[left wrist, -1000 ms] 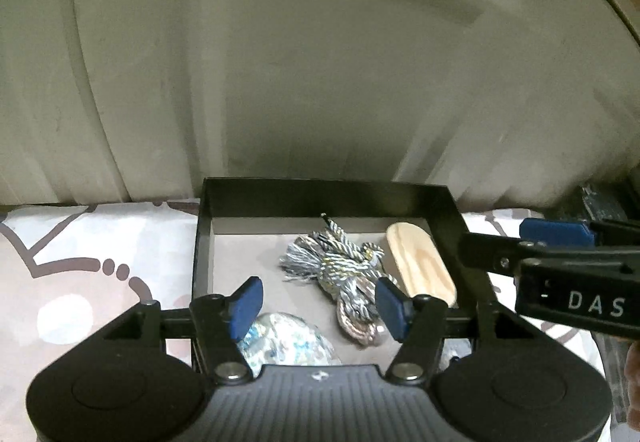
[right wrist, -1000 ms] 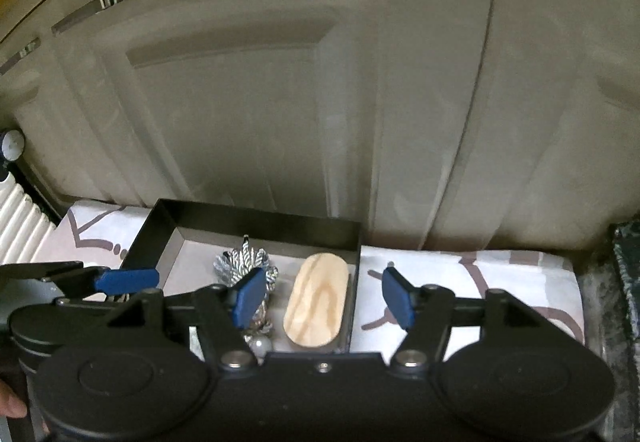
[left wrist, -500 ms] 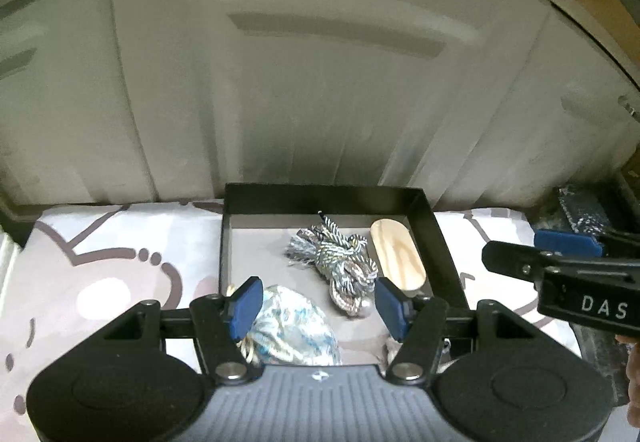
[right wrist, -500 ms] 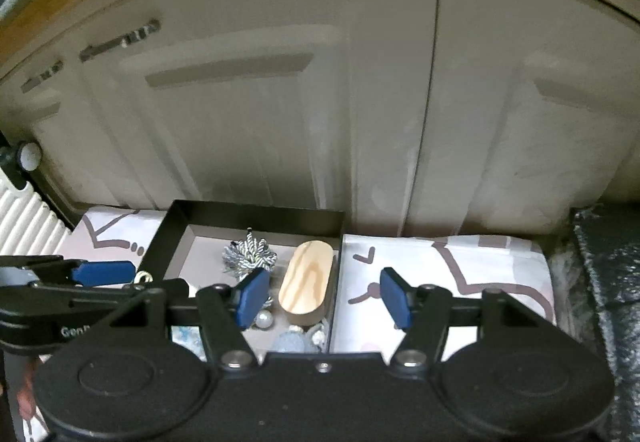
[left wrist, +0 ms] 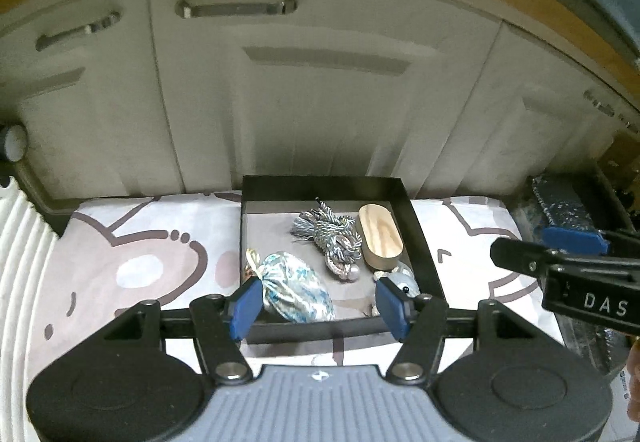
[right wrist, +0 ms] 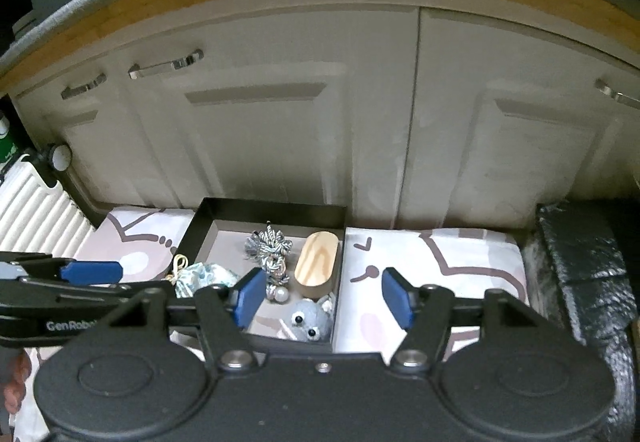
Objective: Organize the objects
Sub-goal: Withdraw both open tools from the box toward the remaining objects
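While both of my grippers hang above the mat, the black tray (left wrist: 416, 226) sits on the patterned cloth (left wrist: 120, 254) right against the pale cabinet doors (left wrist: 320, 102); inside it I can see a wooden oval box (left wrist: 380, 240) along the right wall, a bundle of grey-blue cord (left wrist: 332, 236) just beside it, a blue-and-white fabric pouch (left wrist: 296, 290) toward the near left corner, and a small grey plush toy (right wrist: 310, 318) in the near right corner. My left gripper (left wrist: 320, 304) has its blue pads apart with nothing between them; my right gripper (right wrist: 324, 298) has just been opening its jaws a little wider, also empty. Neither touches the tray; a white ribbed radiator (right wrist: 36, 210) stands off to the left.
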